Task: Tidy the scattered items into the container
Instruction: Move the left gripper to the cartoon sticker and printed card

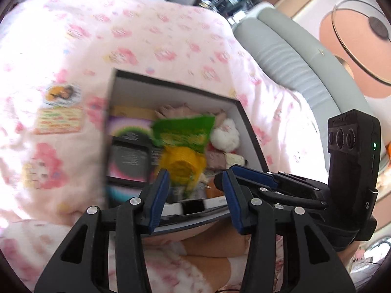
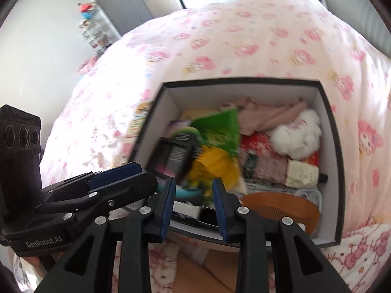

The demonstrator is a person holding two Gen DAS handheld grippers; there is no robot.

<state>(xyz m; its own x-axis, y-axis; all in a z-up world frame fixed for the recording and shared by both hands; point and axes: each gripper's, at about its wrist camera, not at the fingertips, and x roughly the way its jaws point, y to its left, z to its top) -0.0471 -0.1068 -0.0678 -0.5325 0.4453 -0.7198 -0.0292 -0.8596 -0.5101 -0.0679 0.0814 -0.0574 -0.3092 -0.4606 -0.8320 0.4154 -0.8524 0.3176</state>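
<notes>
A black box with white inside walls (image 1: 171, 92) (image 2: 327, 127) sits on a pink patterned bedspread. It holds several items: a green and yellow packet (image 1: 183, 144) (image 2: 217, 146), a dark card package (image 1: 129, 158) (image 2: 176, 153), a white plush toy (image 1: 224, 136) (image 2: 298, 134), a brown comb (image 2: 283, 207) and beige cloth (image 2: 268, 114). My left gripper (image 1: 195, 195) is open and empty at the box's near edge. My right gripper (image 2: 193, 205) is open and empty at the same edge. Each gripper shows in the other's view (image 1: 254, 178) (image 2: 117, 173).
Two small packets lie on the bedspread left of the box (image 1: 61, 107) (image 2: 139, 119). A grey padded headboard (image 1: 293, 58) runs at the right. A grey cabinet (image 2: 127, 2) and a shelf rack stand beyond the bed.
</notes>
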